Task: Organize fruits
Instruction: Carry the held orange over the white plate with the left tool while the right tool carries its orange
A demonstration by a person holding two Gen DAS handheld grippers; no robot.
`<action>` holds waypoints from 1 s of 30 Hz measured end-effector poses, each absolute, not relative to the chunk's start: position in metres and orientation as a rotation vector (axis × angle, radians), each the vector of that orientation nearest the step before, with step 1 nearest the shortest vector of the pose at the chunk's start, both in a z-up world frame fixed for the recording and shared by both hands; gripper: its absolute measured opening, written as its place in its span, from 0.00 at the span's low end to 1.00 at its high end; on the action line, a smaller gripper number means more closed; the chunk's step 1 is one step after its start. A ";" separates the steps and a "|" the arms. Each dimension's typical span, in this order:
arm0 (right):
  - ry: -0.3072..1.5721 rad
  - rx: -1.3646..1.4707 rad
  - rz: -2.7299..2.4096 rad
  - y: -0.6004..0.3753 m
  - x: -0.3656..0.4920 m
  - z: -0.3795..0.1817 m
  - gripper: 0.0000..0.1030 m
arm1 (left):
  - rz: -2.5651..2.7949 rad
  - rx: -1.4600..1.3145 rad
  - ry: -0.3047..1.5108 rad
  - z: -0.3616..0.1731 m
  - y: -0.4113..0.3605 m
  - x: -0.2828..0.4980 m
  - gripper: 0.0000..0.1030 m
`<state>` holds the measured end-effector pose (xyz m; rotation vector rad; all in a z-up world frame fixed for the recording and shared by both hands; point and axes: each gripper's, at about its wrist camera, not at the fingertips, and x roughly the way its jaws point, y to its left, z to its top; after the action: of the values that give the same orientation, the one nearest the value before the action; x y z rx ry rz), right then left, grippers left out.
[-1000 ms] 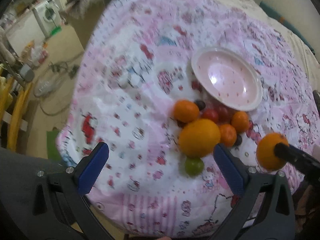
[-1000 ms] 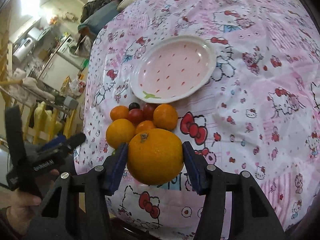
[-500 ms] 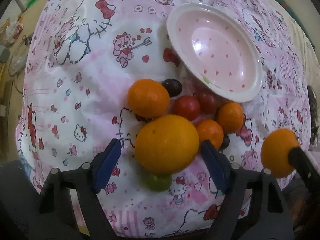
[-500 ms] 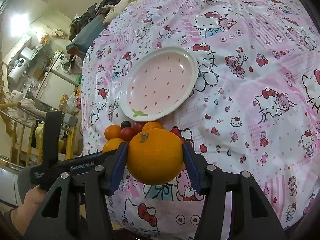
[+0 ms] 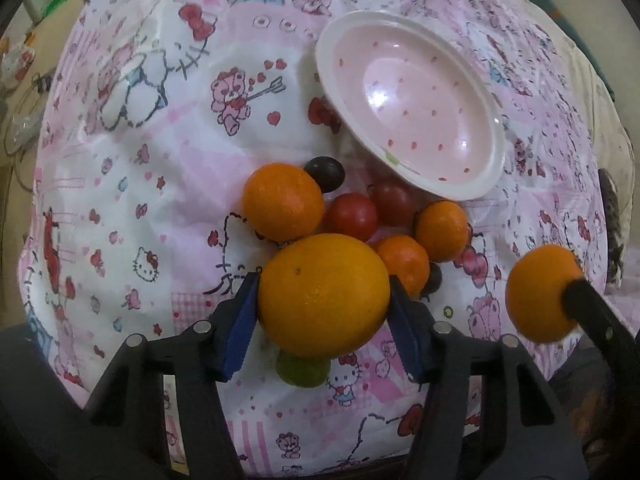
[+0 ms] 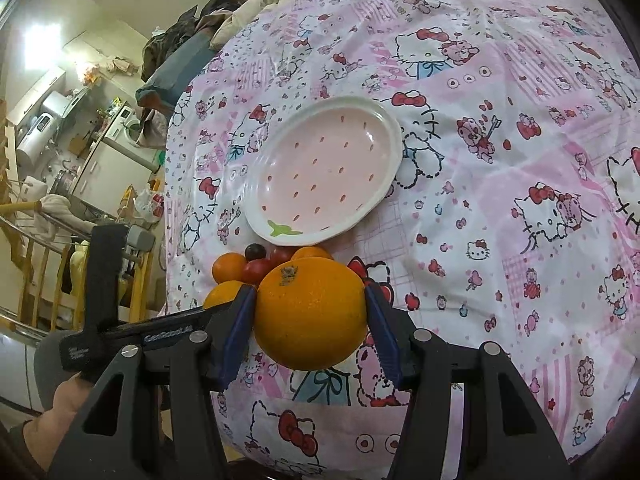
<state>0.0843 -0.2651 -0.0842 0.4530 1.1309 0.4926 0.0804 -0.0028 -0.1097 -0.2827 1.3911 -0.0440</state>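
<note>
My left gripper (image 5: 323, 300) is shut on a big orange (image 5: 324, 295) at the near side of the fruit pile. Behind it lie small oranges (image 5: 284, 201), red tomatoes (image 5: 354, 216), a dark plum (image 5: 325, 173) and a green lime (image 5: 302, 370) under the held orange. The pink plate (image 5: 416, 104) with a white rim stands just beyond the pile. My right gripper (image 6: 310, 312) is shut on another big orange (image 6: 311, 314), held above the table's near edge; that orange also shows in the left wrist view (image 5: 540, 292).
A pink Hello Kitty cloth (image 6: 500, 160) covers the round table. The plate (image 6: 324, 172) holds nothing. Left of the table are a railing (image 6: 36, 264), appliances and clutter. My left gripper's body (image 6: 132, 332) shows at lower left in the right wrist view.
My left gripper has come down over the pile and closed its jaws on the big orange. My right gripper has risen and drawn back with its orange.
</note>
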 end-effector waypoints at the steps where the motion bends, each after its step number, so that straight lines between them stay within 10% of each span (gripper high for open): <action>1: 1.130 0.455 0.490 -0.266 0.084 -0.084 0.56 | -0.048 -0.257 1.378 -0.106 -0.006 0.077 0.55; 30: 0.951 0.443 0.503 -0.290 0.112 -0.033 0.56 | -0.090 -0.004 1.070 -0.009 -0.016 0.102 0.55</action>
<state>0.1121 -0.2900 -0.0325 0.4435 0.9514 0.5027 0.1020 -0.0155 -0.0091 -0.0042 1.0699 -0.0897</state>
